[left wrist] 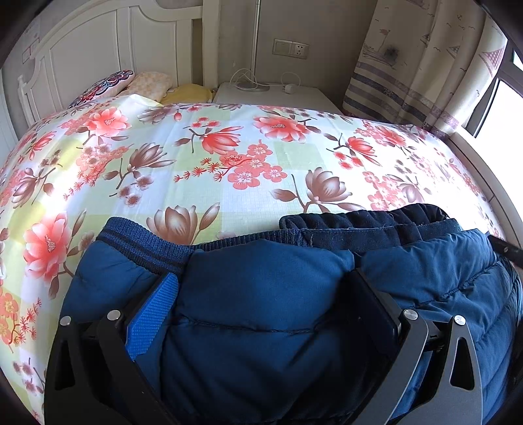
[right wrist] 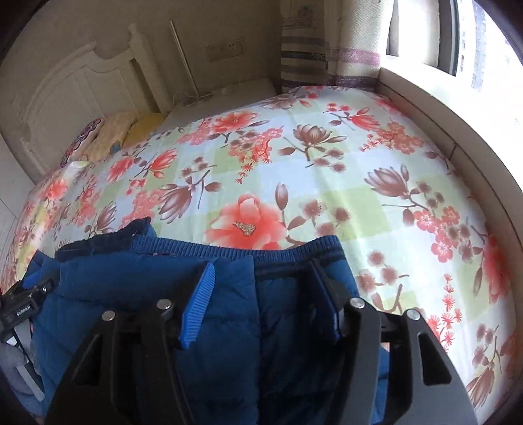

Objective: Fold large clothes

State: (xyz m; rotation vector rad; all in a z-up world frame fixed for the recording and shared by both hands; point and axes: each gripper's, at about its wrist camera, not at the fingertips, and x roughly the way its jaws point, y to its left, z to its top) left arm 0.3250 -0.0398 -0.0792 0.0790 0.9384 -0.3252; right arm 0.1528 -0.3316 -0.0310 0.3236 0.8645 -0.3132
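Observation:
A blue padded jacket (left wrist: 268, 294) with a ribbed knit hem lies bunched on the floral bed cover (left wrist: 228, 157) at the near edge. My left gripper (left wrist: 261, 281) has its jaws wide apart, with a thick fold of the jacket bulging between them. In the right wrist view the jacket (right wrist: 228, 294) fills the lower middle; my right gripper (right wrist: 264, 271) also stands wide apart over the padded fabric near the ribbed hem (right wrist: 228, 250). The left gripper's body (right wrist: 23, 304) shows at the left edge.
Pillows (left wrist: 147, 85) lie at the white headboard (left wrist: 98, 49). A white bedside table (left wrist: 271, 94) with cables stands behind the bed. A curtain (left wrist: 418, 65) and a window (right wrist: 425, 29) are at the right. A beige ledge (right wrist: 441, 108) borders the bed's right side.

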